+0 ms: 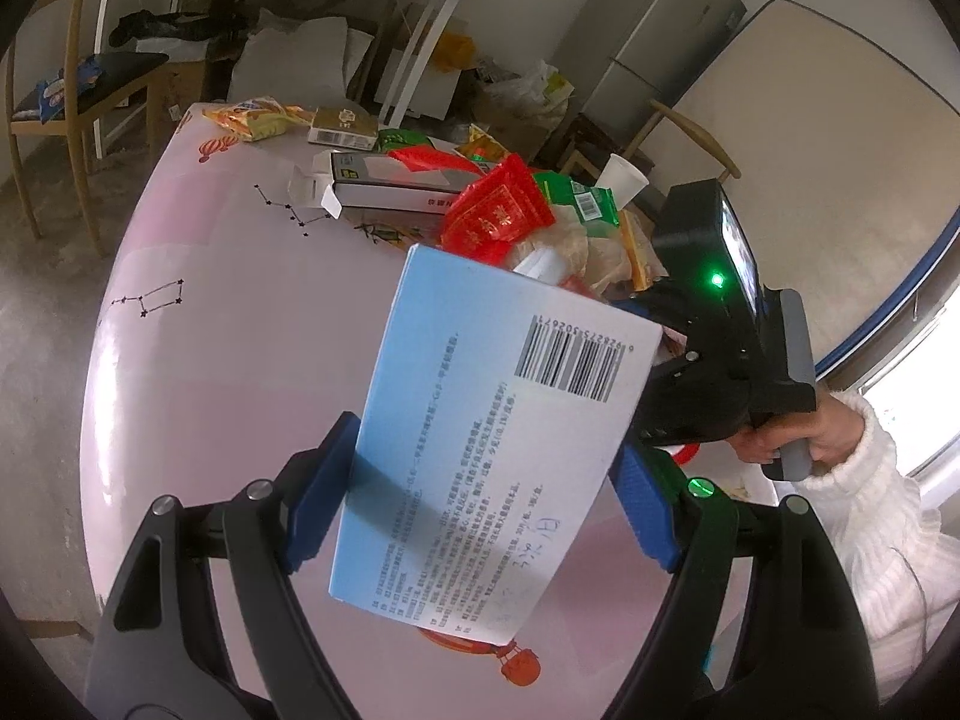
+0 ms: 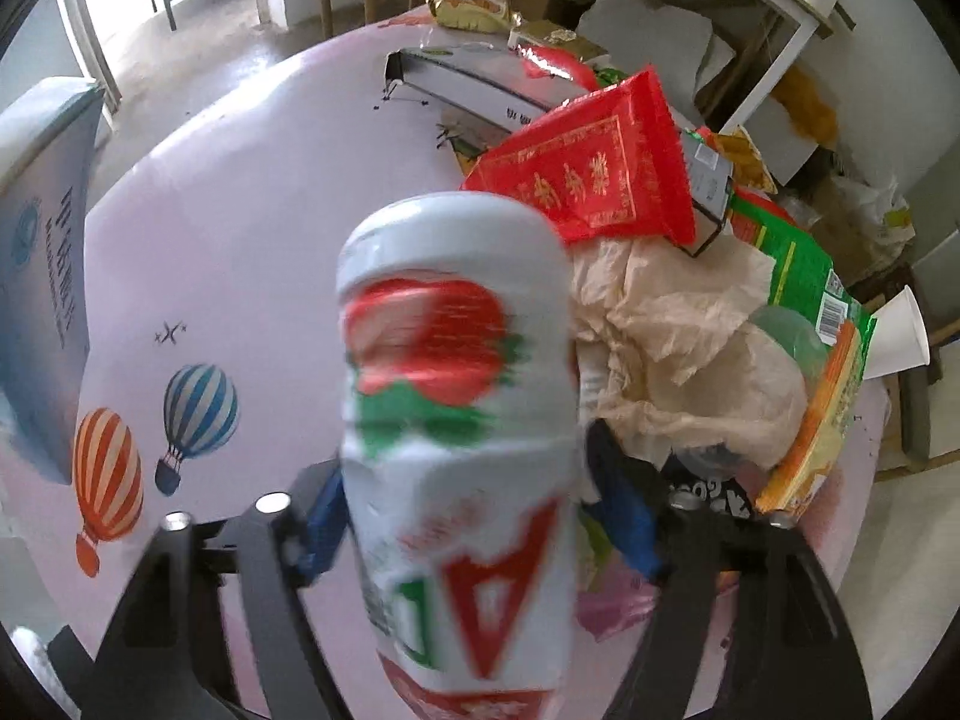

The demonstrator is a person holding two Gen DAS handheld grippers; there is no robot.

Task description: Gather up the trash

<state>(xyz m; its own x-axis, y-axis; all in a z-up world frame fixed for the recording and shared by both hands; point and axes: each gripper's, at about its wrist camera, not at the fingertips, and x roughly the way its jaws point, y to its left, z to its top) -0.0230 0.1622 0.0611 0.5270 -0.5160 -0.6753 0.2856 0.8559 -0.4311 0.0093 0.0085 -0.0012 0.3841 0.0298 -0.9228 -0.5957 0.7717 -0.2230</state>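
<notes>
Box point(image 1: 498, 468) clamped flat across left gripper point(image 1: 480, 480), held over table point(image 1: 240, 330) mid-area | right gripper point(image 2: 468, 516): can point(image 2: 456, 420) between pads, blurred, we can't tell gripped or released | we judge both bound for trash pile point(image 2: 672, 330) at far edge

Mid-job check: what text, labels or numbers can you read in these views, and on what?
"A", large and red, beside a blurred green letter: white can.
Barcode digits, upside down, too small to be sure: blue box.
Chinese print and handwriting on the same box: too small.
Gold characters: red packet, too blurred.
</notes>
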